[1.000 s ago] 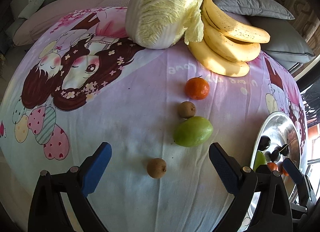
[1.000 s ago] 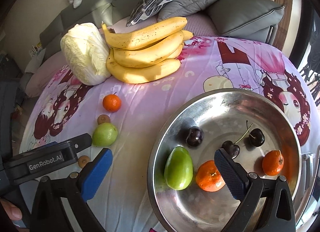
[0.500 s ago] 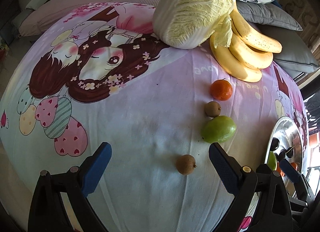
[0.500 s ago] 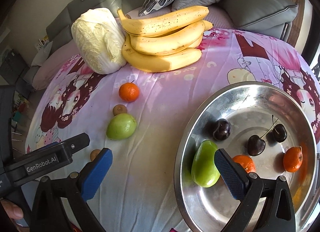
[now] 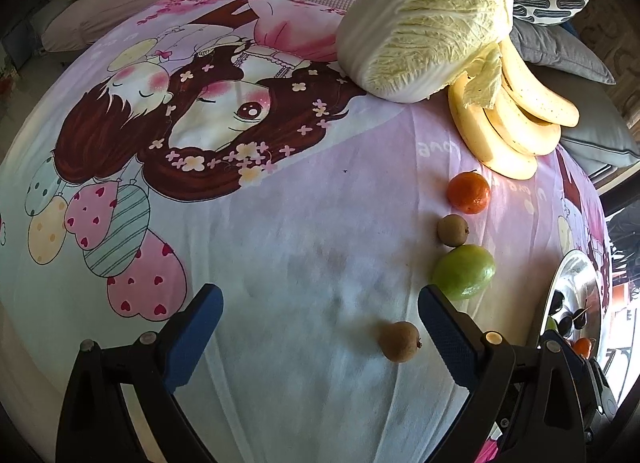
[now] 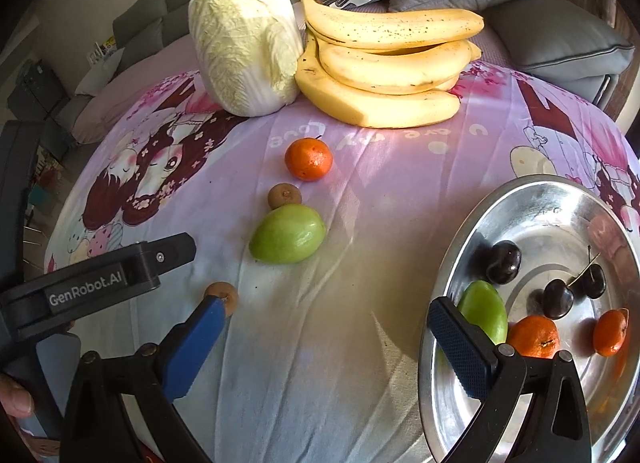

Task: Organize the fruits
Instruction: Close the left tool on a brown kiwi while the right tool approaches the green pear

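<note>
Blue padding is showing on both jaws of the left claw (image 5: 320, 327), which is standing released and empty over the printed cloth (image 5: 280, 255) covering the worktop. A small brown fruit (image 5: 399, 341) is lying just inside its right jaw, not gripped. The right claw (image 6: 326, 327) is likewise standing wide apart, holding nothing, its right jaw overlapping the near rim of the steel bowl (image 6: 568, 199). Inside that bowl, a green fruit (image 6: 486, 311), two small oranges (image 6: 534, 337) and three dark cherries (image 6: 504, 262) are resting. Further out on the cloth, a second green fruit (image 6: 287, 233) is lying with another brown fruit (image 6: 284, 196) touching its far side, and a loose orange (image 6: 309, 158) is sitting beyond them. At the far edge, a bunch of bananas (image 6: 392, 71) is leaning against a cabbage (image 6: 244, 43).
</note>
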### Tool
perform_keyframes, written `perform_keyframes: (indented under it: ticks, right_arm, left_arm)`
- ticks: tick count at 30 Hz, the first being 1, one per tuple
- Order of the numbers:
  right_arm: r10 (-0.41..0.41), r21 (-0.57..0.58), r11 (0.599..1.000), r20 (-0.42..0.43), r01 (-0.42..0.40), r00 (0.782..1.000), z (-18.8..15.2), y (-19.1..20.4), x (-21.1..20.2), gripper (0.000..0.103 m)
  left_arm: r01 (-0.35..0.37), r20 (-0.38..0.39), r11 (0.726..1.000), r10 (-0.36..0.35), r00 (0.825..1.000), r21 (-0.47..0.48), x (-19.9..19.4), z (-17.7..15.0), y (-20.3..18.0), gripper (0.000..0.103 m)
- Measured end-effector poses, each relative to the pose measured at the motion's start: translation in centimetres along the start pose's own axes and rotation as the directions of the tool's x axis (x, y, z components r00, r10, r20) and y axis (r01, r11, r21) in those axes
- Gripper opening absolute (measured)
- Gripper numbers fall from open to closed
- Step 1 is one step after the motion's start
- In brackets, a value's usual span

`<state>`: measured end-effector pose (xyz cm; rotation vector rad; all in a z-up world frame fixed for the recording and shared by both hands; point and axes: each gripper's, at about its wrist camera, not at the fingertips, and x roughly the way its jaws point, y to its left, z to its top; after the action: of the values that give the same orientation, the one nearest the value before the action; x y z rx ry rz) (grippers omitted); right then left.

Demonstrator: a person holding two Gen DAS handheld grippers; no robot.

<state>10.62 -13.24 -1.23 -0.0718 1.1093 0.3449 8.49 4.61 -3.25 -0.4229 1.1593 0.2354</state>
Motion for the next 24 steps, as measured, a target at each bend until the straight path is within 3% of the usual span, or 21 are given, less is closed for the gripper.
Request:
perform_keyframes:
  ticks: [3, 13, 18, 23, 24]
  right_arm:
    - [0.006, -0.003, 1.0, 0.003, -0.006, 1.0, 0.1, 0.2, 0.0, 0.103]
    - [-0.017, -0.03, 0.999, 0.007, 0.018, 1.0, -0.1, 0.4, 0.1, 0.103]
    - [-0.019, -0.053, 0.998, 0.01, 0.02, 1.0, -0.3, 0.7, 0.2, 0.096]
    - [-0.006, -0.065, 0.998, 0.006, 0.007, 1.0, -0.3, 0.9, 0.2, 0.089]
    - [-0.007, -0.072, 0.997, 0.008, 0.007, 1.0, -0.3, 1.0, 0.2, 0.087]
  left_arm:
    - [0.015, -0.024, 1.0, -0.014, 1.0, 0.014, 0.3, -0.1, -0.3, 0.098]
    - [0.124, -0.099, 0.99, -0.131, 0.987, -0.066, 1.3, -0.5, 0.6, 0.098]
    - [0.173, -0.129, 0.984, -0.178, 0.976, -0.048, 1.4, -1.0, -0.2, 0.082]
    - [0.198, -0.147, 0.979, -0.203, 0.968, -0.044, 1.7, -1.1, -0.7, 0.076]
    - [0.201, -0.149, 0.979, -0.204, 0.968, -0.038, 1.7, -1.1, -0.9, 0.071]
